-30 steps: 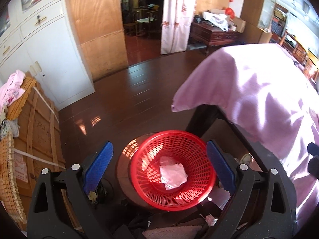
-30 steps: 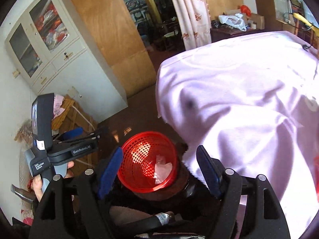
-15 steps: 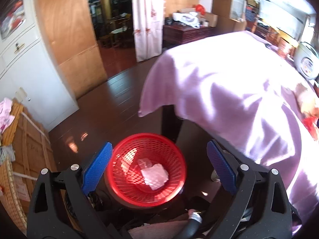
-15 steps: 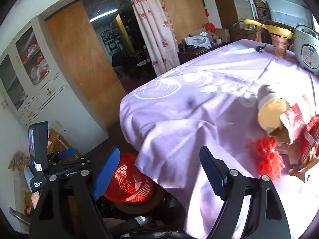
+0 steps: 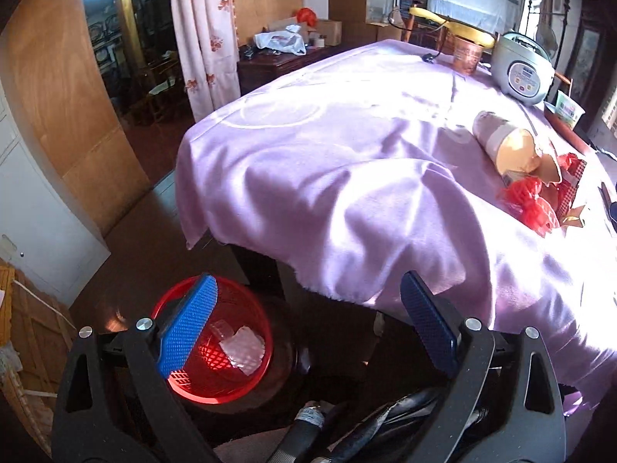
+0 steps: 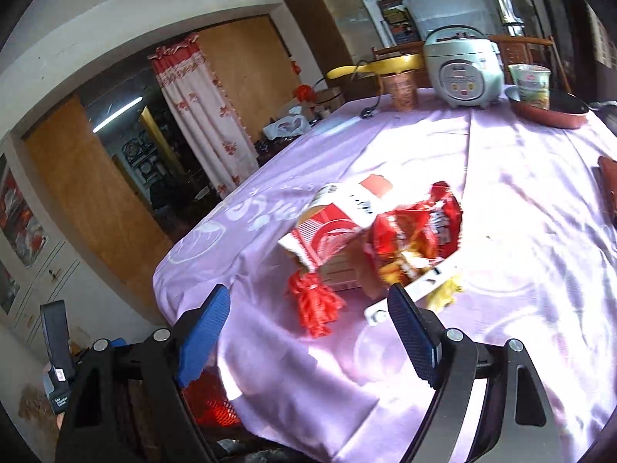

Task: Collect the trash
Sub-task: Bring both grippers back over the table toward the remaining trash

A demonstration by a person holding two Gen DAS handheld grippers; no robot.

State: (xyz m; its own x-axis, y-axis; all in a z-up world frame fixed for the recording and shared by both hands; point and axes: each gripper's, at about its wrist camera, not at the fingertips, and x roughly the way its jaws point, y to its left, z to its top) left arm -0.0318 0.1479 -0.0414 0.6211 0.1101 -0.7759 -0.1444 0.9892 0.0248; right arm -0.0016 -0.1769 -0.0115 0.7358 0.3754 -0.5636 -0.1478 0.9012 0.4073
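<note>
Trash first: a loose heap of it sits mid-table, just beyond the right gripper (image 6: 308,328), whose blue-padded jaws stand wide with nothing between them. Nearest is the red plastic mesh netting (image 6: 314,303), bunched on the lilac tablecloth (image 6: 501,200). Touching it on the far side, a torn red-and-white cardboard box (image 6: 331,243), and to its right a crumpled red snack bag (image 6: 420,231) with a white strip (image 6: 408,293) poking out underneath. Behind the box a paper cup lies on its side (image 5: 501,146) (mouth towards us, so likely empty).

Down by the floor, the left gripper (image 5: 304,332) hangs over the red mesh plastic basket (image 5: 216,393), jaws wide and empty too. The basket sits below the table's near left corner, partly tucked under the overhanging cloth, with a crumpled white paper (image 5: 243,347) already inside. My read: it is parked there so pieces can go straight off the edge and drop in.

Room to work looks good. Open cloth lies all round the heap, and the netting is the easy first pick. At the far edge stand a white rice cooker (image 6: 462,69), a printed paper cup (image 6: 401,90) and a red bowl (image 6: 547,110), well apart from the heap.
</note>
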